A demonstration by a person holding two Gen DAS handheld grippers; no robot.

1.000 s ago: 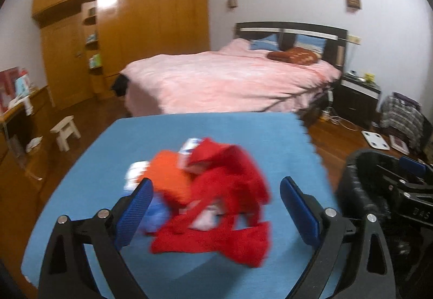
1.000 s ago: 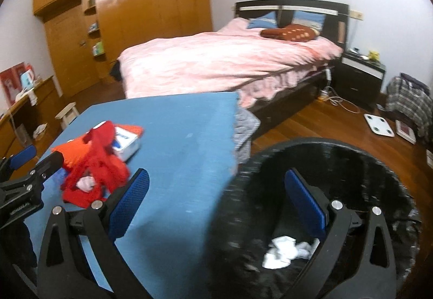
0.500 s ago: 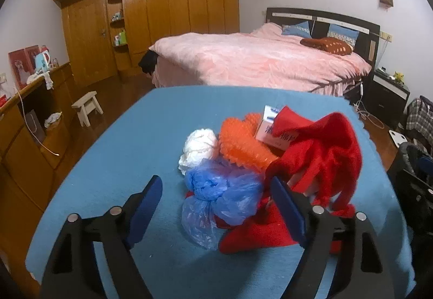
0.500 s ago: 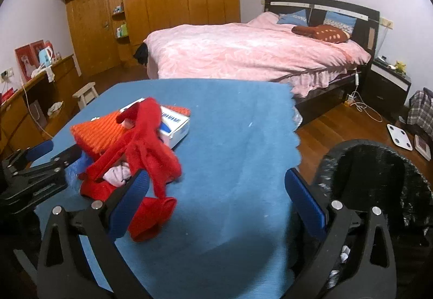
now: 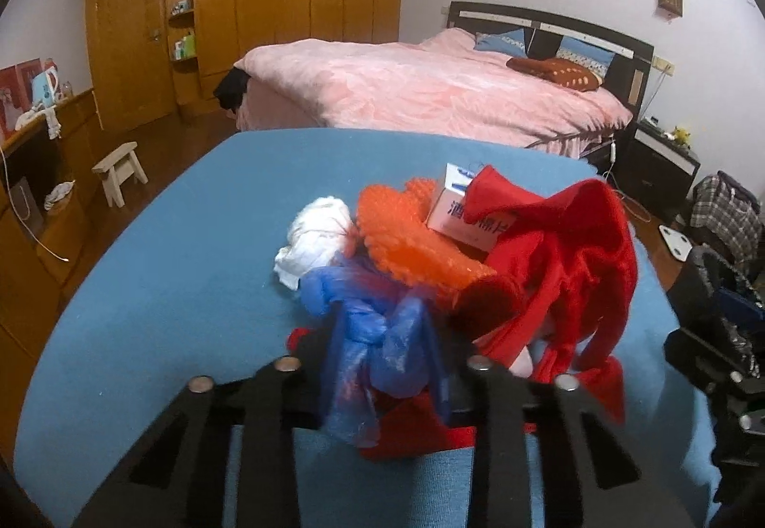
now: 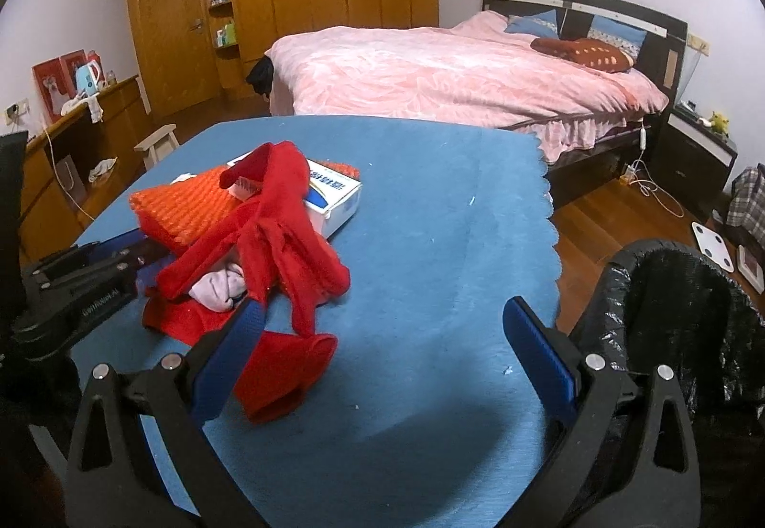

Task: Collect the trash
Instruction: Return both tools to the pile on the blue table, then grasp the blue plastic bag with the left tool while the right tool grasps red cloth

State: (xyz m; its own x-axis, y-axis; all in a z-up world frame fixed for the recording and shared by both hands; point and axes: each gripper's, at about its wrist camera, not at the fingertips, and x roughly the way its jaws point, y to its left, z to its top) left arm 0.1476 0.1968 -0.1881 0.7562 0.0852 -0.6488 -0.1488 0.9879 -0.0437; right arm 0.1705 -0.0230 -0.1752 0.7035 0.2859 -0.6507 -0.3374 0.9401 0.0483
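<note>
The left gripper (image 5: 382, 365) is squeezed tight on the blue plastic bag (image 5: 382, 346), at the near edge of the pile on the blue table (image 5: 191, 241). The right gripper (image 6: 382, 351) is wide apart, holding nothing. The black-lined trash bin (image 6: 679, 313) stands beside the table; its inside cannot be seen.

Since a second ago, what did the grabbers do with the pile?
The left gripper swung over to the pile and closed on the blue plastic bag. The right gripper moved from above the trash bin to over the table, still open and empty. The red cloth and box stayed put.
</note>
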